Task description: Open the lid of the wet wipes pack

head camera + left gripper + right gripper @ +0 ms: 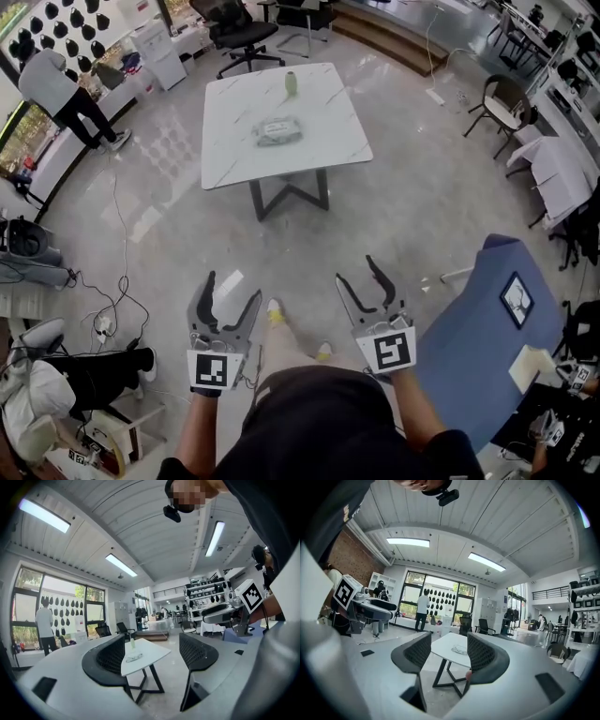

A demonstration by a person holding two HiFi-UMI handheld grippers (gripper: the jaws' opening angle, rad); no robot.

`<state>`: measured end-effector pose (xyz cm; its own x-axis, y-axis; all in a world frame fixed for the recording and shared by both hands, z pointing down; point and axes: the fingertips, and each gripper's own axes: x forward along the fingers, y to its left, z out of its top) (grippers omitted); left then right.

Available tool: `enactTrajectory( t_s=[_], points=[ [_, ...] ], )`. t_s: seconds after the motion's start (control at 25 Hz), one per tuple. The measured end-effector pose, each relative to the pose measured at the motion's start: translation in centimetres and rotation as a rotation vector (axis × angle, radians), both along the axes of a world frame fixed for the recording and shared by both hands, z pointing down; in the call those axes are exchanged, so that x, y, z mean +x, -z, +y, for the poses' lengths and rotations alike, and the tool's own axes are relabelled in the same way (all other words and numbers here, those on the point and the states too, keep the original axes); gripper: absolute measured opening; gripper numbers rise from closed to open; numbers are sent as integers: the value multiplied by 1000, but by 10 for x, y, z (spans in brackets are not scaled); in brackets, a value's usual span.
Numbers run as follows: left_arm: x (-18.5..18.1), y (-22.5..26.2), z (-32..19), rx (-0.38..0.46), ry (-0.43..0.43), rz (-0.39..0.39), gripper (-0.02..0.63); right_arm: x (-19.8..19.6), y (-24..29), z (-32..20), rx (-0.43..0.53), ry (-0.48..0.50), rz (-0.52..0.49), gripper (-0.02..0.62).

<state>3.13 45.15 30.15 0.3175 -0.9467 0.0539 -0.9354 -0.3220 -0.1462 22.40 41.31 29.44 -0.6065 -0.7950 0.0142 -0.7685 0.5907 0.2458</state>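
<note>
At twelve o'clock, the wet wipes pack (278, 132) lies on the table (328, 108), print unreadable; my left gripper (234, 289) and right gripper (356, 272) gape empty.

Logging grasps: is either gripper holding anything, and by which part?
Nothing is held. The left gripper and right gripper both stand open and empty; the wet wipes pack lies on the table, well ahead of them.

White marble table (230, 141) w/ black legs on grey floor (422, 206). Wipes pack (279, 132) approx centre; green bottle (291, 84) upright at pack's 12 o'clock, nr far edge.
</note>
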Motion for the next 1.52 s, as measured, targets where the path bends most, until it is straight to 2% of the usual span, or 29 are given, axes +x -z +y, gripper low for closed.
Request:
enactTrajectory(
  t_s=[0.12,0.36,0.56,0.72,0.92,1.08,1.32,1.52],
  points=[
    [-24,-3,-23,-24,-1,21,359,-18,6,-22,-3,-3,-18,239],
    [-83,-12,-84,-51,16,29,331,-61,2,-74,-30,-28,9,219],
    [-127,-4,-126,-3,-7,129,300,-107,3,-118,-54,-78,5,218],
    [-161,3,-158,27,-74,110,285,-145,5,-149,-54,-122,6,221],
    [-198,-11,-197,-26,-74,163,282,-169,-1,-179,-72,-163,33,219],
    [-211,-18,-222,-29,-87,157,283,-177,-7,-201,-90,-185,69,221],
    [-215,-22,-269,-28,-102,165,289,-190,-8,-246,-103,-183,28,221],
    [-209,-24,-312,-22,-109,134,296,-199,-21,-295,-86,-147,89,221]
  ],
)
